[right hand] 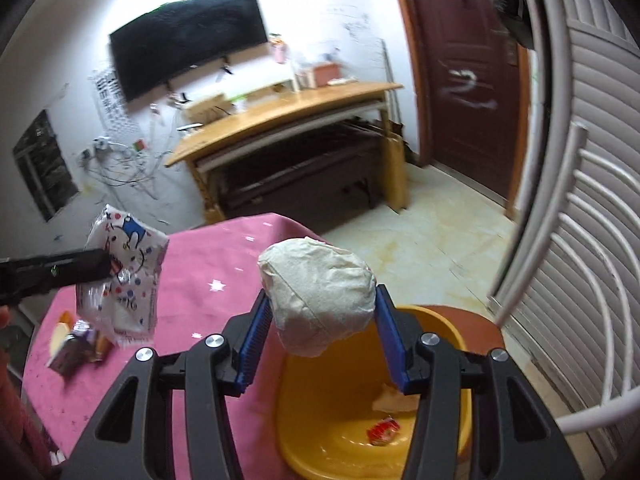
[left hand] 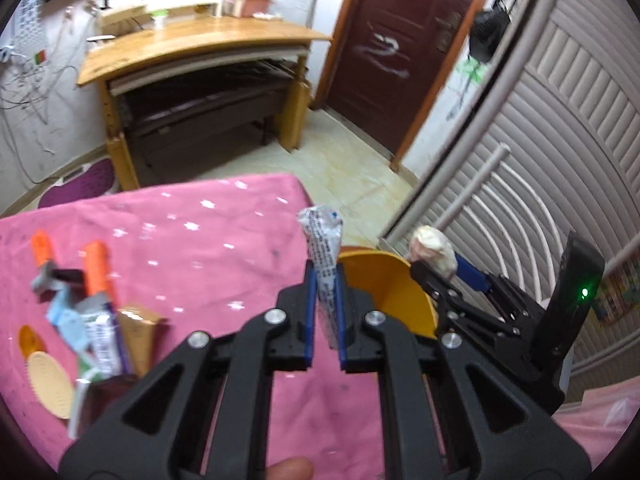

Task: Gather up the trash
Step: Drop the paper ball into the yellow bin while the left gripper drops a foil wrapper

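Note:
My left gripper (left hand: 324, 276) is shut on a white printed wrapper (left hand: 322, 240) and holds it above the pink table's right edge; the wrapper also shows in the right wrist view (right hand: 124, 276). My right gripper (right hand: 320, 300) is shut on a crumpled white tissue ball (right hand: 318, 300) over the orange bin (right hand: 328, 420); the ball shows in the left wrist view (left hand: 434, 248). The bin (left hand: 390, 288) holds a red wrapper (right hand: 384, 430) and paper scraps (right hand: 394, 400). More trash lies on the cloth at left: orange markers (left hand: 96, 272), a purple-white wrapper (left hand: 104, 336), a brown cone wrapper (left hand: 138, 336).
The pink starred tablecloth (left hand: 200, 240) covers the table. A round biscuit-like disc (left hand: 50, 388) lies at its left. A wooden desk (left hand: 200, 48) and brown door (left hand: 400, 40) stand behind. White metal rails (right hand: 600, 280) and a slatted wall are at right.

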Demonstrator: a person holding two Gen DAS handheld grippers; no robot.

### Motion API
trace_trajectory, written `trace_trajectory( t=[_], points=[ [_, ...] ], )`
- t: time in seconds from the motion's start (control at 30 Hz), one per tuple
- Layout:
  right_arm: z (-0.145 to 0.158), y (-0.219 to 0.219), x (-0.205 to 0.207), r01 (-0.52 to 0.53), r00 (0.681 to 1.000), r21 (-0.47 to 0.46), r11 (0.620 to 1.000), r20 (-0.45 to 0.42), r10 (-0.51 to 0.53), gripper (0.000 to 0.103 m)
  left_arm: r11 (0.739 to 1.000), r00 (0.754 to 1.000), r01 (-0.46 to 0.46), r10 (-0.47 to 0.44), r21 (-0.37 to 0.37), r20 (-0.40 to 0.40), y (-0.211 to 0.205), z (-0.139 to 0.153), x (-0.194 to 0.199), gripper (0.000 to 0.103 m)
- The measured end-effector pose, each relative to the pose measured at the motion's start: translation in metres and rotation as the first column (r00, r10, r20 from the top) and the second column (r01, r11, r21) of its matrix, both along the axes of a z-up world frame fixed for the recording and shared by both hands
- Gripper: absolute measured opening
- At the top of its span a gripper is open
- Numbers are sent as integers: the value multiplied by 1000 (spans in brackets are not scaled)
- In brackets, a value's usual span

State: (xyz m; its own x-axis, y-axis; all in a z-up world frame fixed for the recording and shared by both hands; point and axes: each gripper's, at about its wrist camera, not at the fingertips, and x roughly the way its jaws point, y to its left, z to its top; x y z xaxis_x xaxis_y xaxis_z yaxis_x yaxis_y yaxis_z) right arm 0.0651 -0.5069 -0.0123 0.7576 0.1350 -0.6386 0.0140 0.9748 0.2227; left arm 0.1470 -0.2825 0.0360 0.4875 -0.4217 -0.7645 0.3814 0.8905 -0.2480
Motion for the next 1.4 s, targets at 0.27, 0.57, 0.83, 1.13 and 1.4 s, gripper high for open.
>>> trace_trajectory(
  t=[0.27, 0.57, 0.83, 1.13, 1.4],
  points=[
    [-30, -18, 7, 68, 993, -55, 996, -90, -72, 46, 995, 995, 94, -92, 26, -48, -56, -29, 3, 7],
    [-56, -35, 14, 98, 978, -58, 993, -176, -107, 46, 990, 991, 128, -125, 59, -47, -84, -52, 10, 7],
    [-58, -39, 18, 105, 976, -65, 992, -186, -115, 47, 990, 990, 137, -134, 45, -50, -86, -53, 10, 66],
    [-58, -35, 21, 99, 975, -76, 992, -192, -112, 55, 995, 995, 102, -101, 13, -22, -67, -41, 5, 68],
    [-31, -9, 17, 56, 992, -89, 994, -108, -65, 57, 1000, 999, 11, -10, -23, 37, -7, -21, -10, 78]
  ],
)
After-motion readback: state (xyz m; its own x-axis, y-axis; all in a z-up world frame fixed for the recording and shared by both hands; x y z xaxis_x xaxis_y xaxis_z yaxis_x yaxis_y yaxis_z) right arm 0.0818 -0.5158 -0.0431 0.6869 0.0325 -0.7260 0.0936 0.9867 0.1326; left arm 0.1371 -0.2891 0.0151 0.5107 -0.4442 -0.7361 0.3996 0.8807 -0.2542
